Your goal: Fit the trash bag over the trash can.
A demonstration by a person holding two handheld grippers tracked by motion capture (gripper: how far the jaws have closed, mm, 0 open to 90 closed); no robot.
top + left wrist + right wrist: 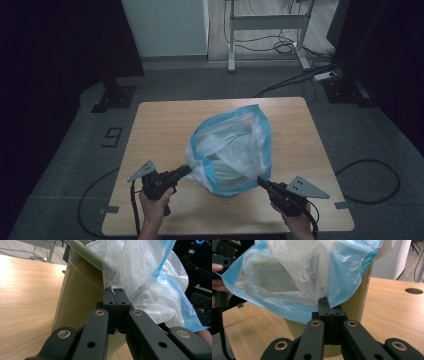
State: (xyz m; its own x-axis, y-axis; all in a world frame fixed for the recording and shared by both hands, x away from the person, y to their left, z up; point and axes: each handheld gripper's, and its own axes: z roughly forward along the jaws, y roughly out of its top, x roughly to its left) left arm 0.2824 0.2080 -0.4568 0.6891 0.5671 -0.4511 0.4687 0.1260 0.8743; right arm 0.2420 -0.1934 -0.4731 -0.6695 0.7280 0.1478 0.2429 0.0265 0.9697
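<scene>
- The bag (231, 150), clear with a blue rim, sits mid-table over a green bin (75, 292).
- To line the bin well, I judge both sides should come down evenly, keeping the rim stretched.
- Left gripper (187, 170) reaches in level from the near left, jaws clenched on the bag's edge.
- Right gripper (260, 181) mirrors it from the near right, jaws pinching the blue rim.

Square light-wood worktop (165, 125) with rounded corners, standing on grey floor (70, 165). An olive-green bin (75, 297) stands on it, nearer the person's edge, lined with a clear, blue-rimmed plastic bag (232, 145) whose mouth billows above the rim. A round cable hole (414, 291) pierces the board.
</scene>
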